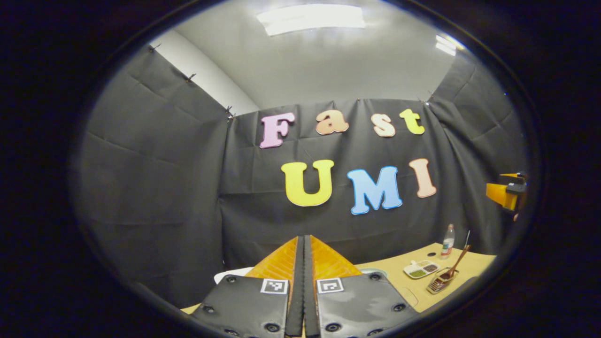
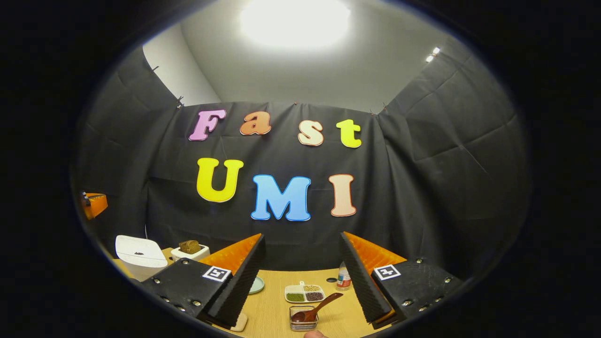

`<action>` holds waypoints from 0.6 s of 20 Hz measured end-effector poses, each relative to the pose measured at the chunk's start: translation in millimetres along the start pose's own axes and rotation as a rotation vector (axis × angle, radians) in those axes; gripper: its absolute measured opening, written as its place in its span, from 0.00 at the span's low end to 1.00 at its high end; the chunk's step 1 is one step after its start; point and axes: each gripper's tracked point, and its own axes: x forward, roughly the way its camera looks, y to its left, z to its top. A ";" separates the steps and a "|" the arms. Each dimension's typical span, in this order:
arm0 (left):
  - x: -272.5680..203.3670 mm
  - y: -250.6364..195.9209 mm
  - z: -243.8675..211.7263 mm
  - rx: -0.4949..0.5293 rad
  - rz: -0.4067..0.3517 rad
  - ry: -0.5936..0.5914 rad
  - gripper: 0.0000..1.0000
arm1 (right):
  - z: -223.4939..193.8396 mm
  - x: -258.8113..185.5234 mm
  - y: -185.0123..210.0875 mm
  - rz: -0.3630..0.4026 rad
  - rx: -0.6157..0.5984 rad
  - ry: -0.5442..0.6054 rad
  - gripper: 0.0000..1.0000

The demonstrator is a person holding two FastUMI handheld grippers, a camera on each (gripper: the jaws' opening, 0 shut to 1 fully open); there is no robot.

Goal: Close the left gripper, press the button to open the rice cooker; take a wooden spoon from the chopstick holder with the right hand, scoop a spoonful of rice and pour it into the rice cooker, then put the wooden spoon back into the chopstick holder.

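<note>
Left gripper (image 1: pixel 303 281) fingers pressed together, right gripper (image 2: pixel 303 272) fingers spread wide, both raised

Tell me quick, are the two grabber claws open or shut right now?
Left gripper: closed, fingers pressed together, holding nothing.
Right gripper: open, holding nothing; the brown wooden spoon sits in the clear chopstick holder below it.

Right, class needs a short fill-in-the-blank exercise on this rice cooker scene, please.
1. The left gripper has its fingers ____.
2. The right gripper has its fingers ____.
3. The wooden spoon rests in the chopstick ____.
4. The white rice cooker has its lid ____.

Missing words: shut; open; holder; closed.
</note>
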 end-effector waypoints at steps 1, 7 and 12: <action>1.9 4.6 -1.6 -0.007 0.001 0.002 0.08 | 0.4 -0.6 2.8 0.001 -0.003 0.000 0.95; 24.2 28.7 -20.7 -0.017 -0.026 0.049 0.08 | 0.4 -5.4 13.5 -0.013 -0.029 0.002 0.95; 48.2 48.3 -60.4 -0.051 -0.044 0.144 0.08 | -4.7 -9.4 23.7 -0.031 -0.047 0.018 0.95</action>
